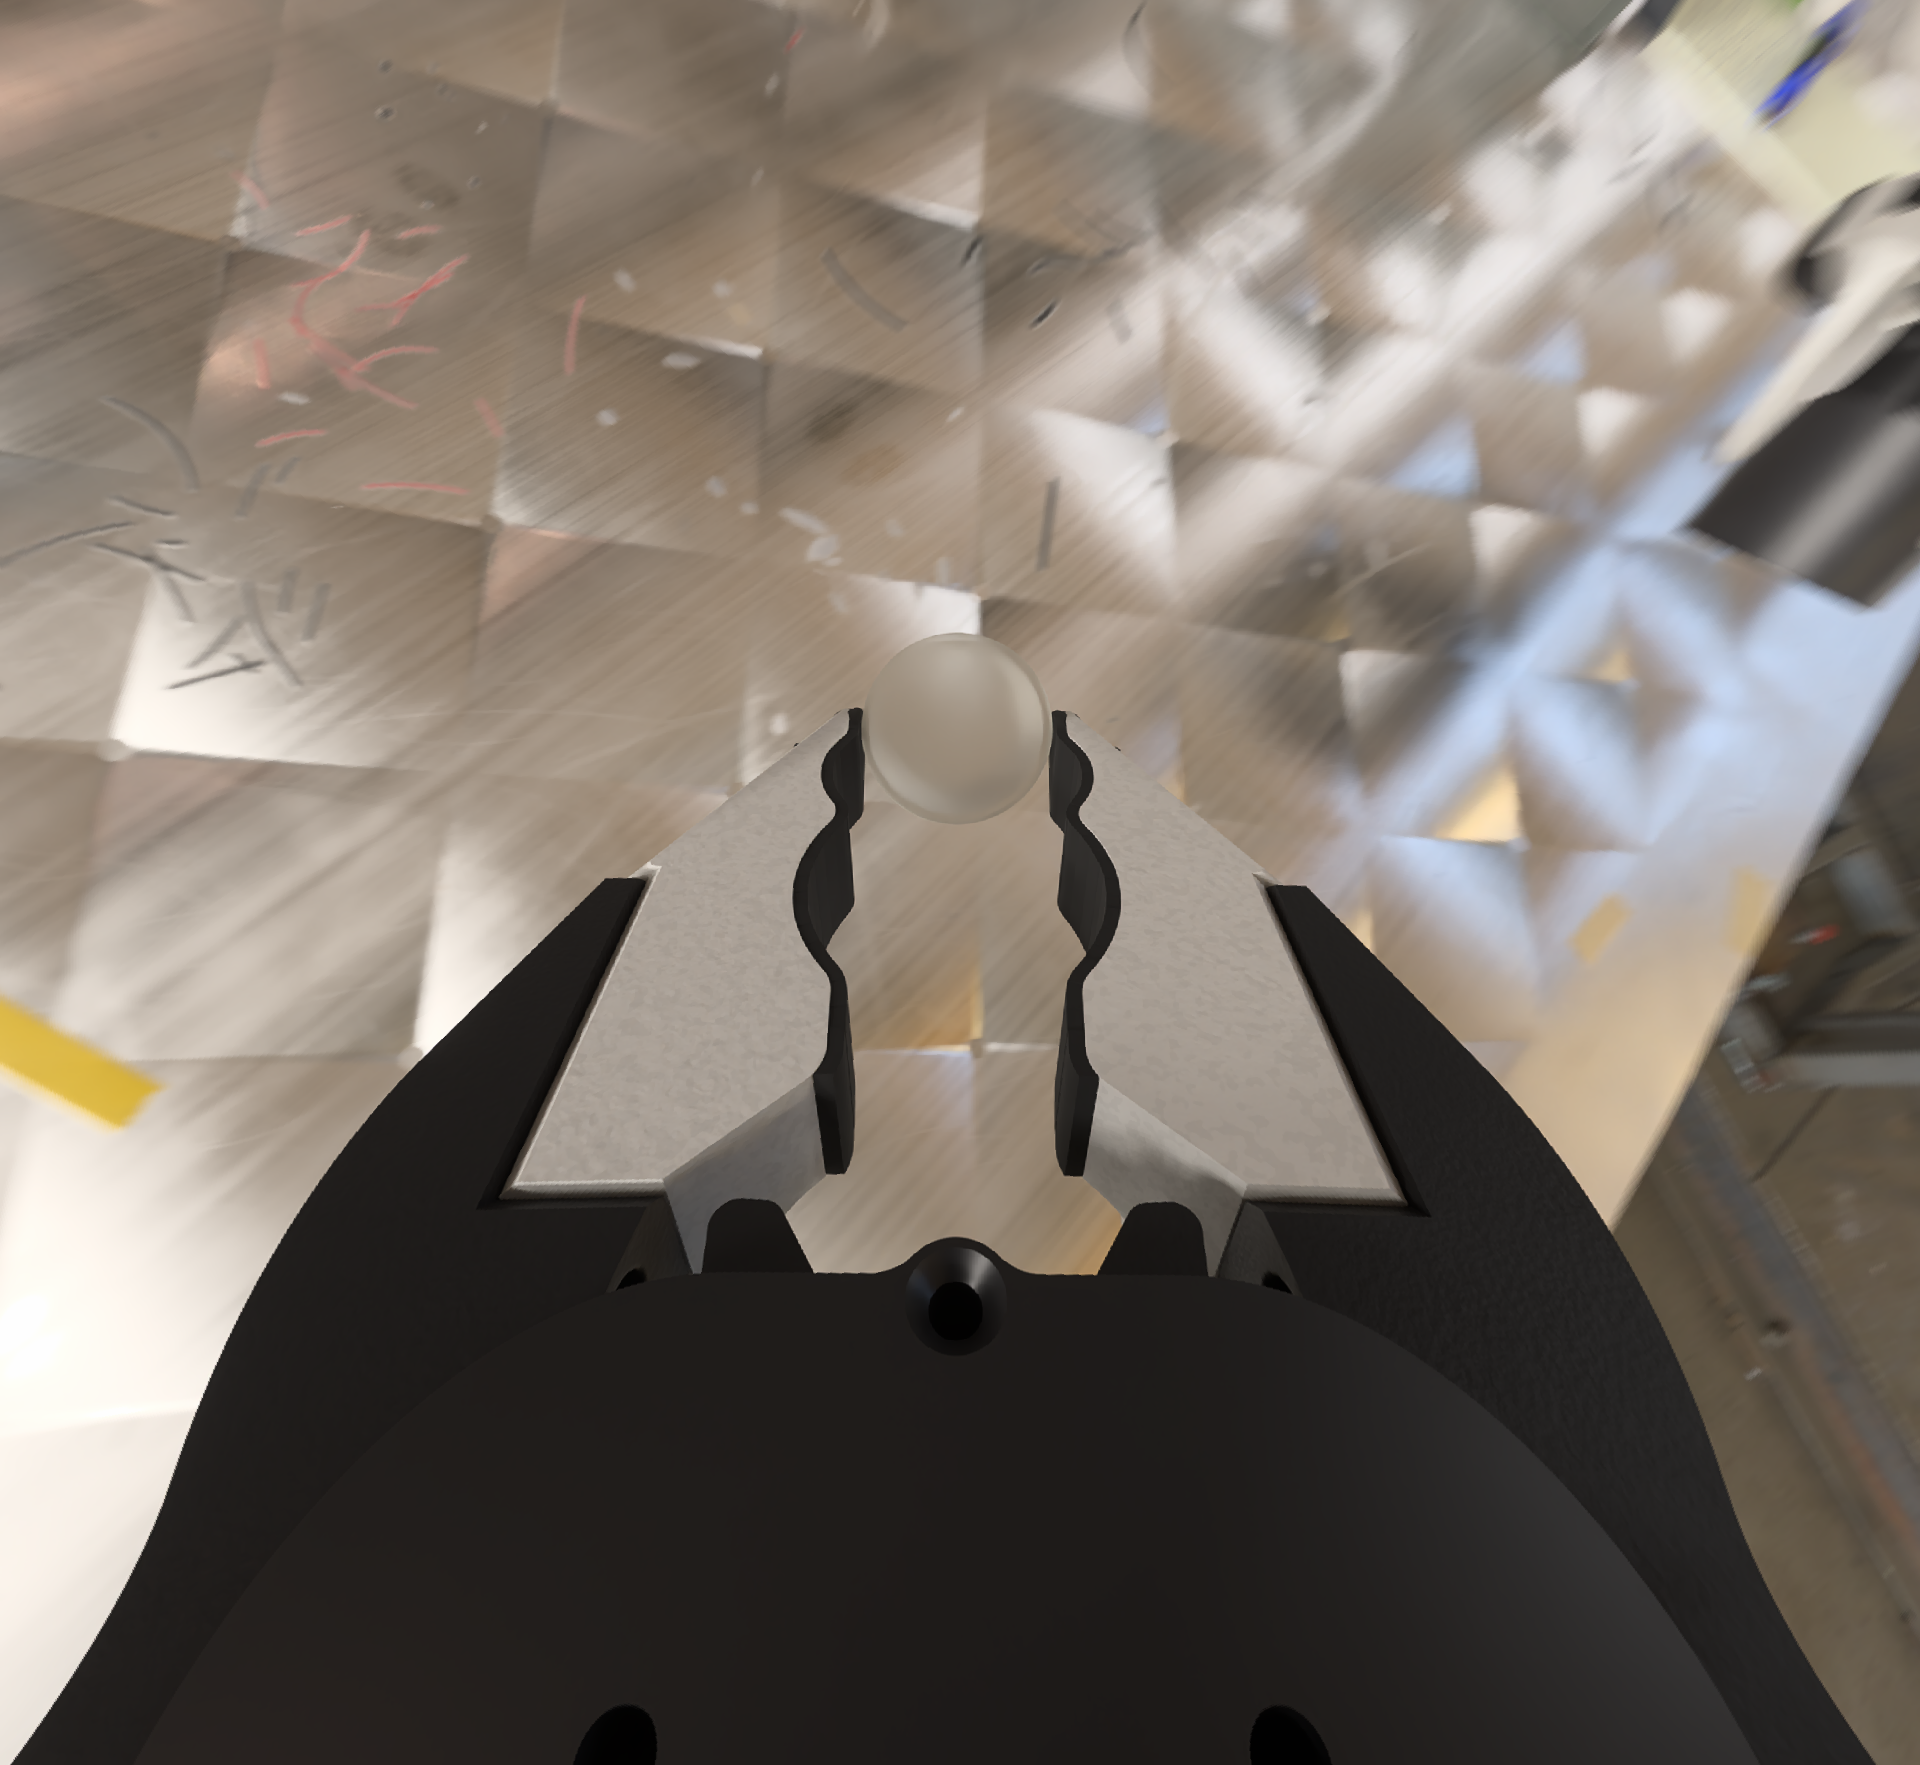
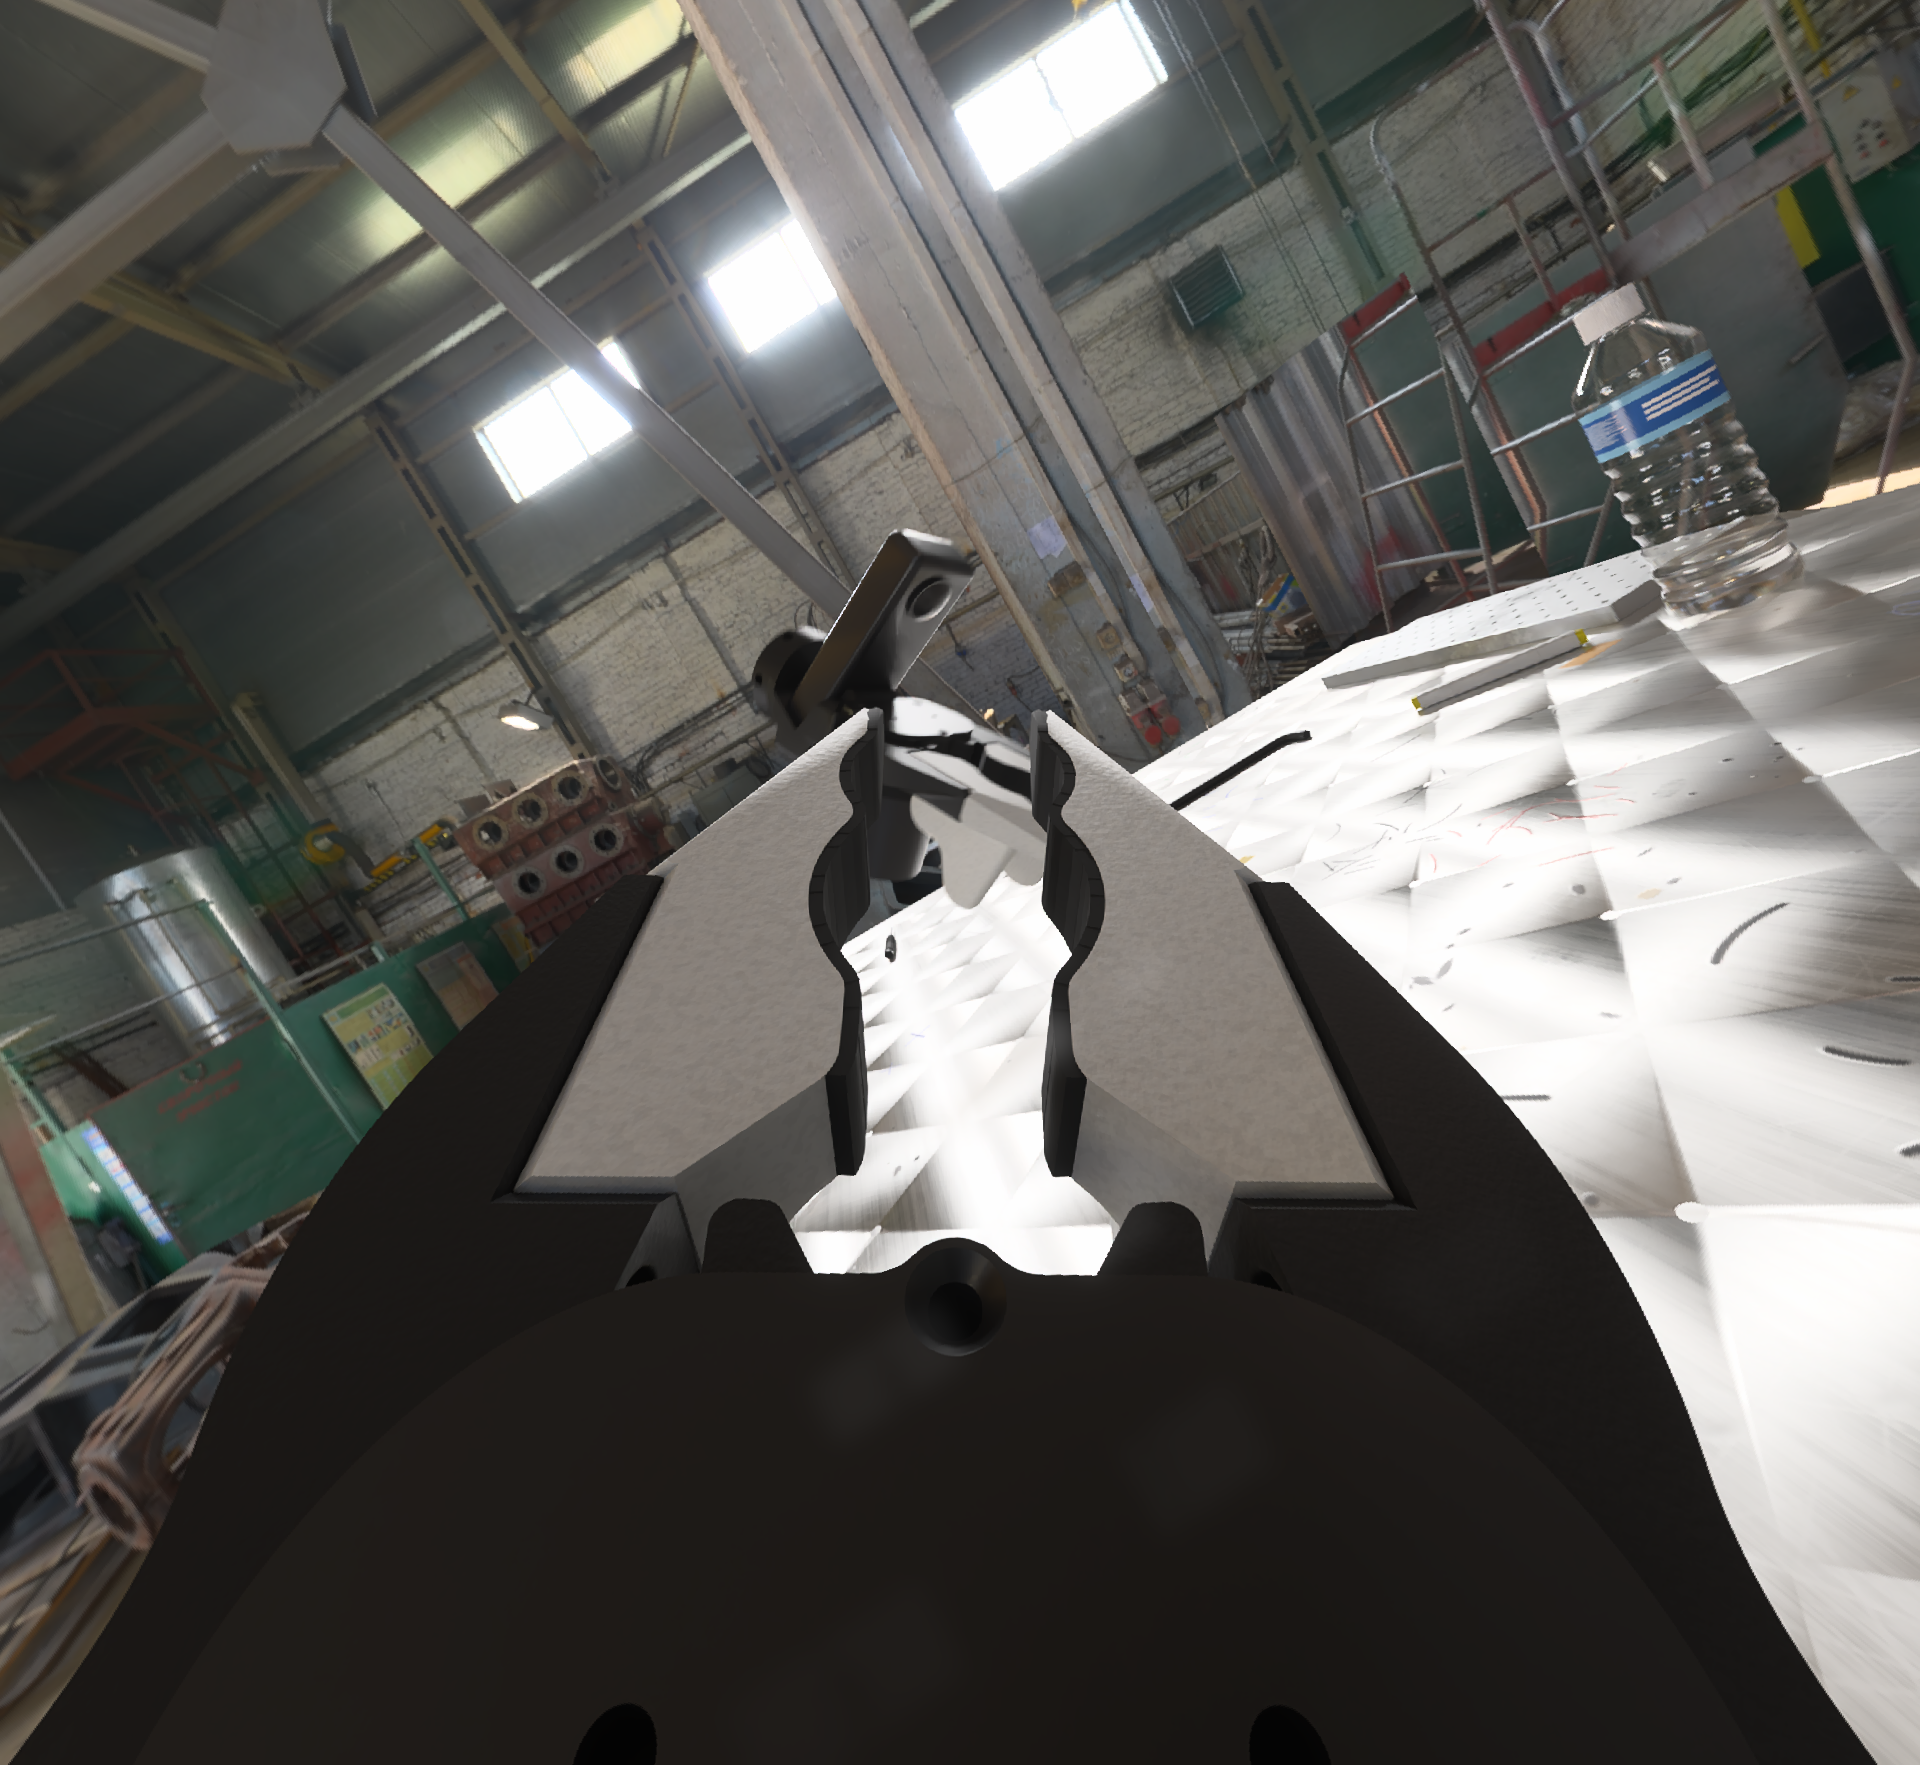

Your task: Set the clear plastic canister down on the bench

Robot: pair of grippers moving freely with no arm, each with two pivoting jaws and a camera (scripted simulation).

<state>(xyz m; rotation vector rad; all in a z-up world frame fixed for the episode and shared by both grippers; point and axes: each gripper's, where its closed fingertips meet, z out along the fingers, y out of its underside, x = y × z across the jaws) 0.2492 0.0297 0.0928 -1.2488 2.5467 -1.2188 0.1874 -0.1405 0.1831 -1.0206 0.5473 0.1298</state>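
In the left wrist view my left gripper (image 1: 956, 728) has its fingertips closed against the two sides of a small, round, translucent canister (image 1: 956, 723). It is held over the brushed metal bench (image 1: 520, 780), and I cannot tell the height above it. In the right wrist view my right gripper (image 2: 956, 749) is open and empty, low over the bench (image 2: 1558, 988). The left gripper (image 2: 914, 780) shows beyond its fingertips, tilted down toward the bench. I cannot make out the canister in that view.
A clear water bottle (image 2: 1683, 468) stands at the far right of the bench, beside flat grey bars (image 2: 1507, 645). A black cable (image 2: 1247, 770) lies near the far edge. A yellow tape strip (image 1: 73, 1061) lies at the left. The bench edge (image 1: 1662, 1040) runs along the right.
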